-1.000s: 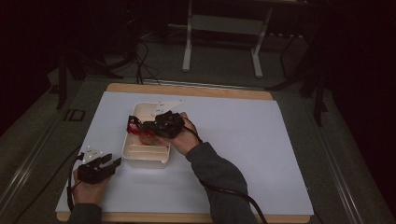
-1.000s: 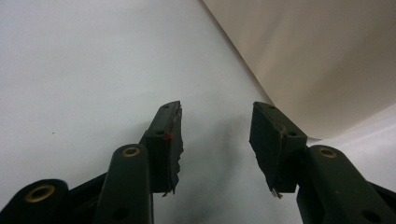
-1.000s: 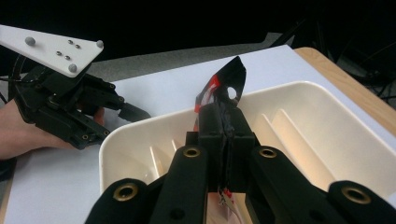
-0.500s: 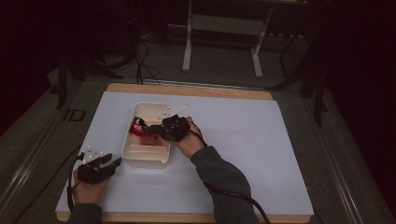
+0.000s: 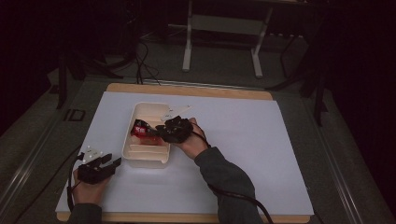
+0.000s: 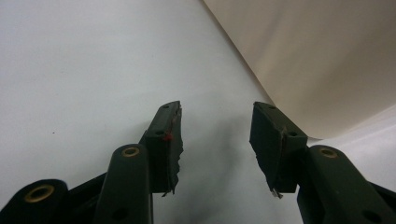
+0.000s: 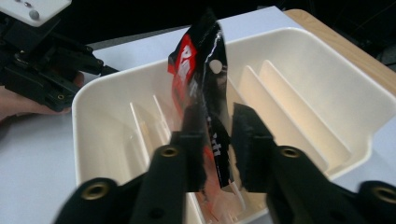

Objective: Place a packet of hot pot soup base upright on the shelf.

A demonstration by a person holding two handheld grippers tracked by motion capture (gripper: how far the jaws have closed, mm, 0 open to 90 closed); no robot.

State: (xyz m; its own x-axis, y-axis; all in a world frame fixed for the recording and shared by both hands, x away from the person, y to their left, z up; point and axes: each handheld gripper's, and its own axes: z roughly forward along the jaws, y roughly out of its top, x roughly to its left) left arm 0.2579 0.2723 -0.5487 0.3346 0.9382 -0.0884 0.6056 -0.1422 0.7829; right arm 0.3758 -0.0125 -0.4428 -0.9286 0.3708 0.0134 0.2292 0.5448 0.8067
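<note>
High view is showing a white-topped desk (image 5: pixel 243 154) with a cream divided tray (image 5: pixel 145 136) lying left of centre. The right gripper (image 5: pixel 161 132) is reaching over the tray from its right side, and its fingers (image 7: pixel 252 140) are pinching a red and black glossy packet (image 7: pixel 201 88). Right gripper view is showing that packet standing upright between the two black pads, its lower end down among the tray's ribbed dividers and its top rising above the tray's far rim; the pads are closing on the packet's lower half. The person's right hand (image 5: pixel 194 140) and grey sleeve are stretching in from the bottom edge.

The left gripper (image 5: pixel 108 163) is resting on the desk near the front left corner, just beside the tray's near corner. Left gripper view is showing its fingers (image 6: pixel 166 140) spread apart and grasping nothing, with bare white desk beneath them and the tray's cream wall (image 6: pixel 317 60) slanting across the upper right.
</note>
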